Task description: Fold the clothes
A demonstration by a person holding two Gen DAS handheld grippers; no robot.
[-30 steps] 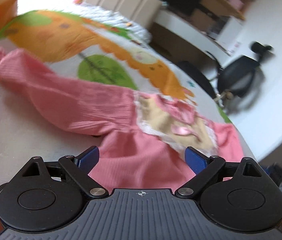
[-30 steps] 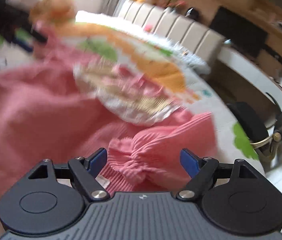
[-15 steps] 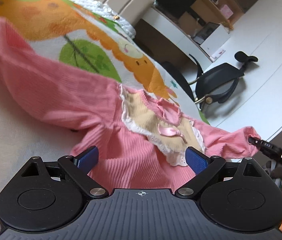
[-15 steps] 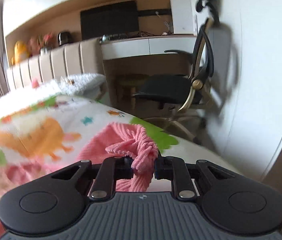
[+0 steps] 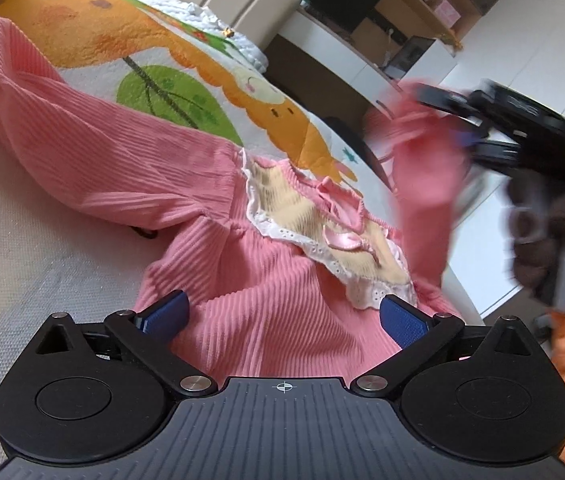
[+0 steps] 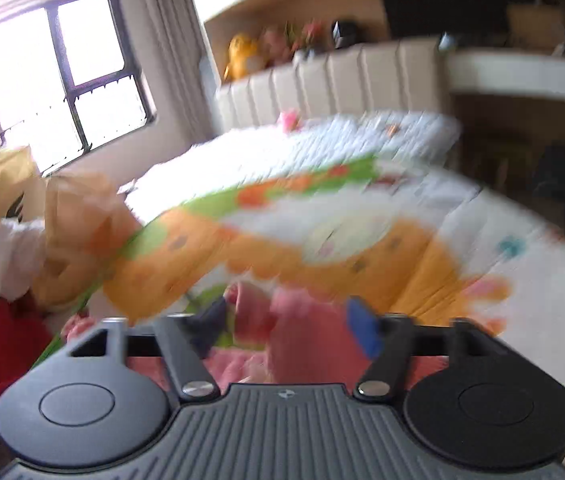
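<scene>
Lying spread on bed (image 5: 22, 248): pink top (image 5: 266, 280), body flat, not folded. One sleeve (image 5: 422, 168) lifted by right gripper (image 6: 282, 322); grip unclear, blurred. Left gripper (image 5: 282, 316) wide open, nothing held.

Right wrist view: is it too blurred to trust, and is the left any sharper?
Right wrist view: smeared throughout, window blown out; pink top between the fingers is only a smudge. Left wrist view: sharp on the pink top, blurred only around the right gripper and lifted sleeve.
</scene>
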